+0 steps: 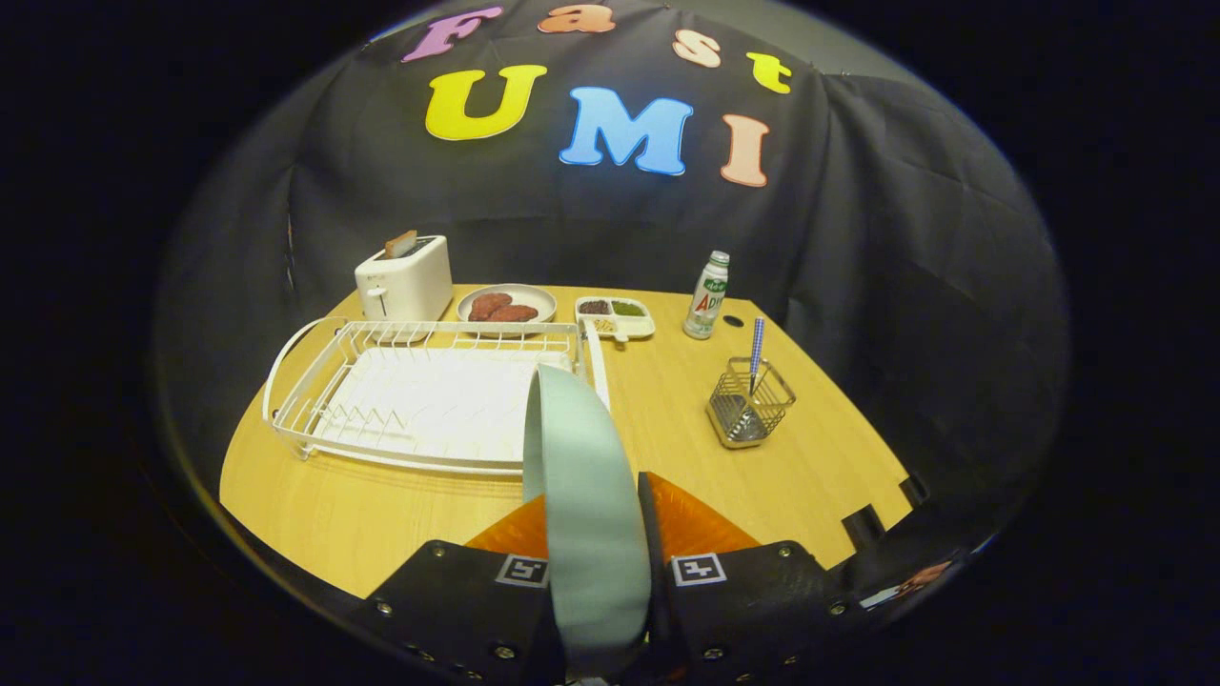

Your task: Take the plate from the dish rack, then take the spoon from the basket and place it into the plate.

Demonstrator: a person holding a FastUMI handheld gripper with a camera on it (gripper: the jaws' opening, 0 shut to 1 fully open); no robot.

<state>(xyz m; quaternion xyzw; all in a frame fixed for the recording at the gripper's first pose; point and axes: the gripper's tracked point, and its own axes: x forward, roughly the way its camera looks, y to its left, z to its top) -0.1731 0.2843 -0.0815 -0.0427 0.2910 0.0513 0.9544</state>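
Observation:
A pale green plate (581, 476) stands on edge between my fingers, and my gripper (593, 519) is shut on it, holding it above the table in front of the white wire dish rack (334, 400). The plate hides part of the rack's near right corner. Beyond the fingers to the right stands a small metal mesh basket (749, 412) with a spoon (756, 351) upright in it, blue handle up.
The wooden table (667, 448) carries a white toaster (404, 277) with a slice of toast, a plate of dark patties (505, 305), a divided condiment tray (615, 316) and a small bottle (706, 296) along its far side.

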